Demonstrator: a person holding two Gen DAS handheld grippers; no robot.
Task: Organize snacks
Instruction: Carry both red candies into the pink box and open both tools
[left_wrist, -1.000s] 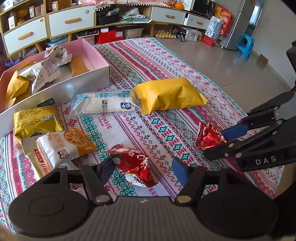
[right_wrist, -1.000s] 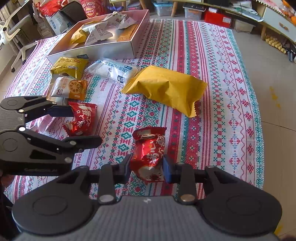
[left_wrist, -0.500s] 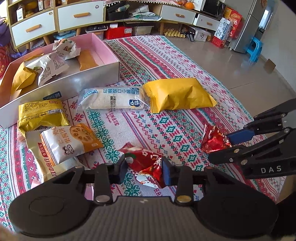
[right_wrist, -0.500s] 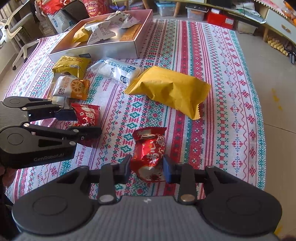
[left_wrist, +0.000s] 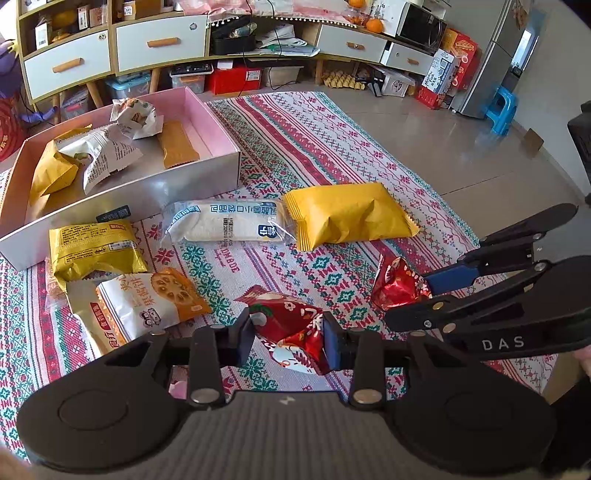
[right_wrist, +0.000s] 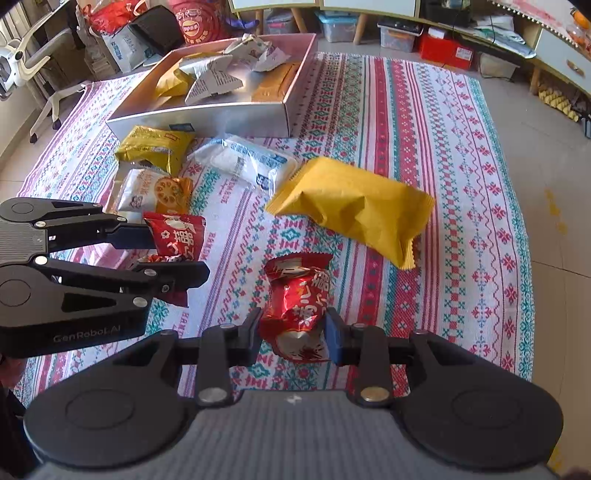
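Note:
My left gripper (left_wrist: 288, 338) is shut on a red snack packet (left_wrist: 291, 328) and holds it above the patterned mat; it also shows in the right wrist view (right_wrist: 173, 236). My right gripper (right_wrist: 293, 332) is shut on a second red snack packet (right_wrist: 299, 299), seen from the left wrist view (left_wrist: 397, 286) too. A pink-lined box (left_wrist: 207, 173) with several snacks inside lies at the back left. A large yellow bag (left_wrist: 347, 216), a white bread pack (left_wrist: 225, 225), a yellow packet (left_wrist: 92, 247) and an orange-white packet (left_wrist: 147, 302) lie loose on the mat.
The striped mat (left_wrist: 295, 140) covers the floor; bare tiles (left_wrist: 443, 147) lie to the right. Cabinets with drawers (left_wrist: 159, 44) and storage boxes line the back. A blue stool (left_wrist: 502, 109) stands far right. An office chair (right_wrist: 33, 66) stands at the left.
My left gripper closed on the red packet and lifted it off the mat. My right gripper kept its grip on the other red packet and rose a little.

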